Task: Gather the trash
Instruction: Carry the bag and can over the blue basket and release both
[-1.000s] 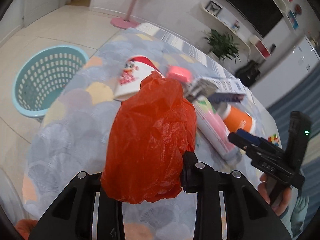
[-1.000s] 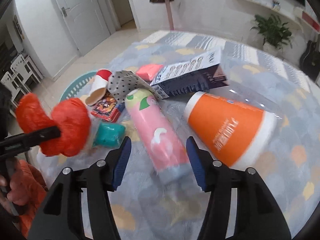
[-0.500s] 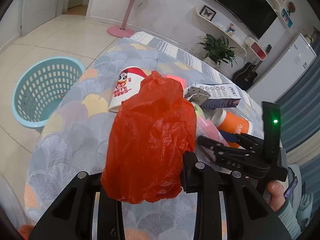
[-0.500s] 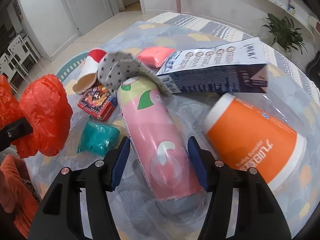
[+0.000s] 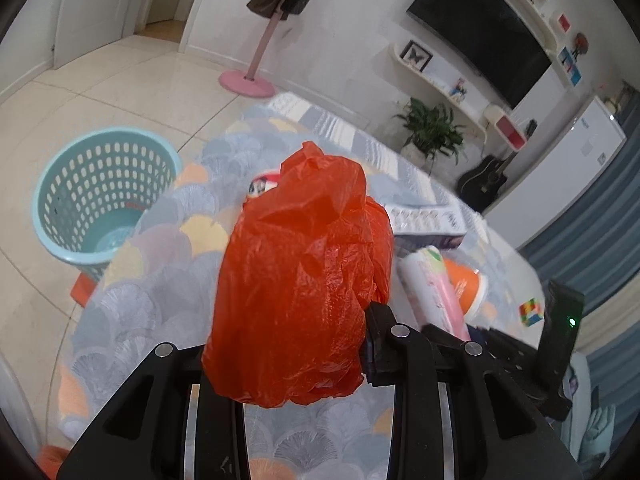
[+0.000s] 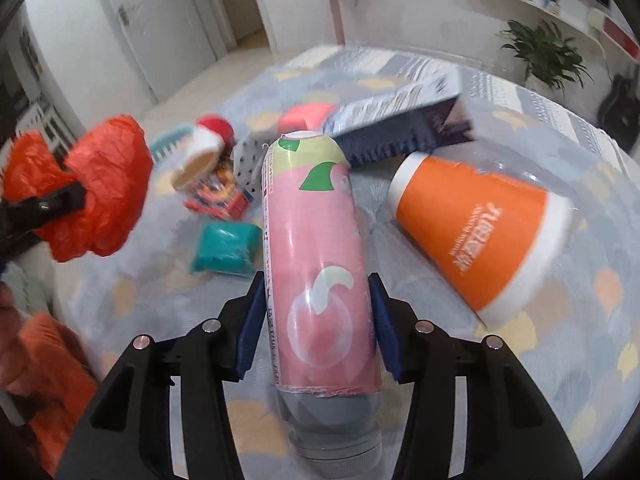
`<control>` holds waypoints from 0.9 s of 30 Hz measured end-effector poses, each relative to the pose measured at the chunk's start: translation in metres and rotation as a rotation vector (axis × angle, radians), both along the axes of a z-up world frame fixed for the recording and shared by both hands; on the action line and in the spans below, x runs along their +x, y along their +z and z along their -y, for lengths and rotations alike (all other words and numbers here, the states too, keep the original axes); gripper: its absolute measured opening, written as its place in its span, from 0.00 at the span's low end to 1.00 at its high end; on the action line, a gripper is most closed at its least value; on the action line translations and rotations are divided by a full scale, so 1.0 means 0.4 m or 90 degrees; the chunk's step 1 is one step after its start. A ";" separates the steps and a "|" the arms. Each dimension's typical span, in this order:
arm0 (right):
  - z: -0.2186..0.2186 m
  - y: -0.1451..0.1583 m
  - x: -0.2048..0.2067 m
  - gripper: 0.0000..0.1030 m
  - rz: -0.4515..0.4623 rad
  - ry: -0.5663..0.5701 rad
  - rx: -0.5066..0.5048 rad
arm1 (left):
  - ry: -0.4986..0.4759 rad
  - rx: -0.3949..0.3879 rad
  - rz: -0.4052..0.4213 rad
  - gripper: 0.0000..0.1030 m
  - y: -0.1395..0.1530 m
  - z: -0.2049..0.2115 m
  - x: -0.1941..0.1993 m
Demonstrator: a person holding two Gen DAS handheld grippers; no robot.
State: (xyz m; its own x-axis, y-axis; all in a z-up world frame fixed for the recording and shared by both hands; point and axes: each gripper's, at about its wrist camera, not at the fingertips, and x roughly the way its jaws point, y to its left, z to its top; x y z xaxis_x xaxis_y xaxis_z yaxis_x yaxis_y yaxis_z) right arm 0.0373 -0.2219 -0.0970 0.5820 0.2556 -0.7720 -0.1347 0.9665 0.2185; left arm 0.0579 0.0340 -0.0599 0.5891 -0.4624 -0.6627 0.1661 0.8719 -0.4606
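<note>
My left gripper [image 5: 292, 344] is shut on a crumpled red plastic bag [image 5: 300, 280] and holds it above the table; the bag also shows in the right wrist view [image 6: 96, 192]. My right gripper [image 6: 318, 316] has its blue pads on both sides of a pink bottle [image 6: 316, 280] lying on the table; the pads touch or nearly touch it. The bottle also shows in the left wrist view [image 5: 436, 284]. A teal perforated basket [image 5: 100, 196] stands on the floor left of the table.
On the patterned tablecloth [image 6: 480, 380] lie an orange paper cup [image 6: 480, 236], a dark carton [image 6: 404, 120], a teal wad [image 6: 226, 250], a red-and-white cup [image 6: 202, 152], a small printed box [image 6: 218, 198] and a pink wad [image 6: 306, 116]. A Rubik's cube [image 5: 530, 312] sits at the right.
My right gripper has moved forward over the pink bottle and its jaws have narrowed around it. My left gripper has risen with the red bag still in it.
</note>
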 end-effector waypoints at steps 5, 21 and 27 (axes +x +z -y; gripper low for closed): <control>-0.006 0.107 0.004 0.45 0.047 -0.005 0.050 | 0.006 -0.026 0.035 0.29 0.084 -0.062 0.009; -0.481 0.246 0.286 0.45 0.086 0.132 0.119 | 0.206 -0.007 0.068 0.29 0.131 -0.470 0.168; -0.643 0.136 0.388 0.45 0.021 0.146 0.111 | 0.256 0.014 0.010 0.29 0.009 -0.557 0.254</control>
